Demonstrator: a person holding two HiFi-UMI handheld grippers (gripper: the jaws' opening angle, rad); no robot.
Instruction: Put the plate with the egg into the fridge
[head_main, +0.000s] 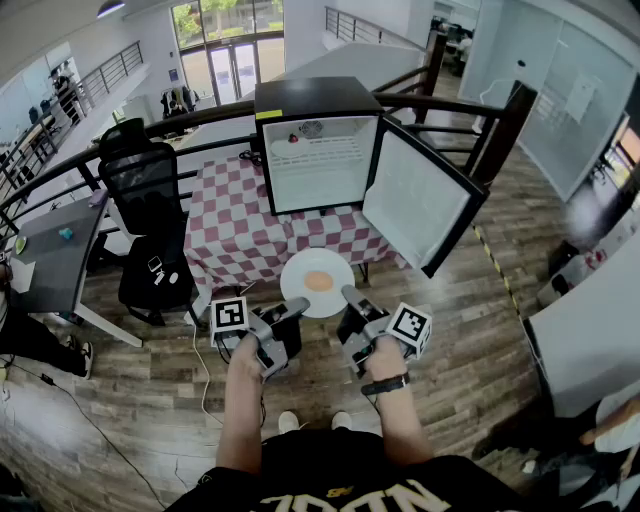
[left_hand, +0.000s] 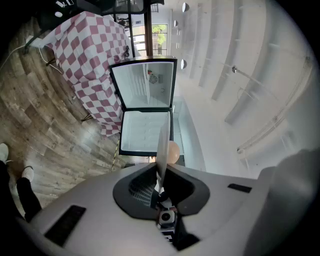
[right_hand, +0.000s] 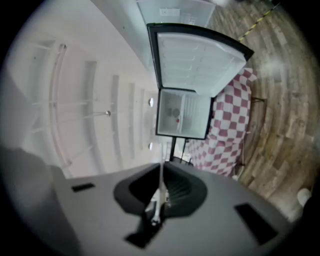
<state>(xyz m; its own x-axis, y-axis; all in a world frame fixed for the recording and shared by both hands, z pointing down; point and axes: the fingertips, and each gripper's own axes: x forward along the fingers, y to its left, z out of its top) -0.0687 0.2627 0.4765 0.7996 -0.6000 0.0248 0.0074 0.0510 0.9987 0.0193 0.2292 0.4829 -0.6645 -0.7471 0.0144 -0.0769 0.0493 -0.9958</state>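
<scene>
Left claw (head_main: 298, 304) clamped shut on the left rim of the round white plate (head_main: 300, 270); in the left gripper view the rim runs edge-on between the two pressed jaws. Left hand (head_main: 243, 356) grips the handle, marker cube on its outer side. Plate held level in the air, in front of the black mini fridge (head_main: 300, 98) and lower than it, well apart from its opening, not inside. Orange-centred fried egg (head_main: 318, 281) lies in the plate's middle. Right claw (head_main: 348, 294) clamped shut on the plate's right rim; the right gripper view shows the thin edge pinched between its jaws. Right hand (head_main: 384, 354) behind it, black watch (head_main: 386, 384) on the wrist.

Black mesh office chair (head_main: 146, 186) stands left of the fridge. Fridge sits on the counter with the red-and-white checked cloth (head_main: 236, 222), cloth hanging down below and to the fridge's left. Fridge cavity is white and lit, facing the person. White-lined fridge door (head_main: 416, 198) swung fully open to the fridge's right. Plank wooden floor (head_main: 480, 330) under and in front of the fridge.
</scene>
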